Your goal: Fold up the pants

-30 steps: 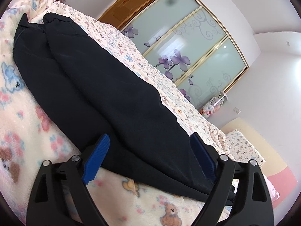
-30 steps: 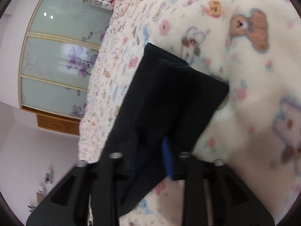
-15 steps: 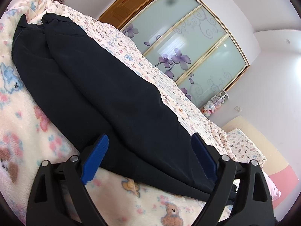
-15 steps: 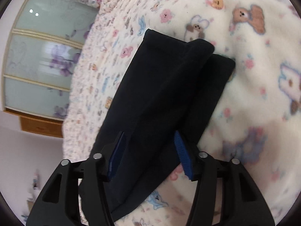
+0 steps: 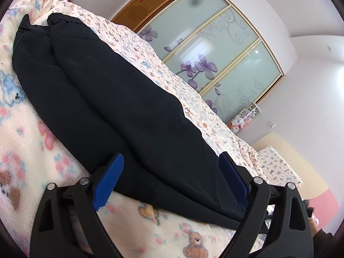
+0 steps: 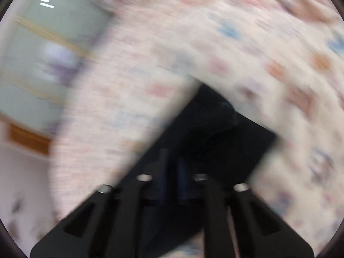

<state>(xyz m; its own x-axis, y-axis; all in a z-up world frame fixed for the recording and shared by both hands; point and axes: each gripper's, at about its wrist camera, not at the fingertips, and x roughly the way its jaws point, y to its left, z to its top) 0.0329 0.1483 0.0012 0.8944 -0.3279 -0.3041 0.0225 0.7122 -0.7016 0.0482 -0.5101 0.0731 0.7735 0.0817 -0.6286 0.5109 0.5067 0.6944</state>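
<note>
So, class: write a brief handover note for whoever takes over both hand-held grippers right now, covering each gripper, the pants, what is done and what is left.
Left hand-held gripper: open, hovering over one end of the dark navy fabric pants, gripping nothing.
Right hand-held gripper: shut on the pants' other end; that view is motion-blurred.
Pants: lying lengthwise on the cream teddy-bear-print fleece blanket, legs stacked one on the other.
Done: legs laid together.
Left: probably carry the gripped end over toward the left gripper's end, then fold again and smooth.
</note>
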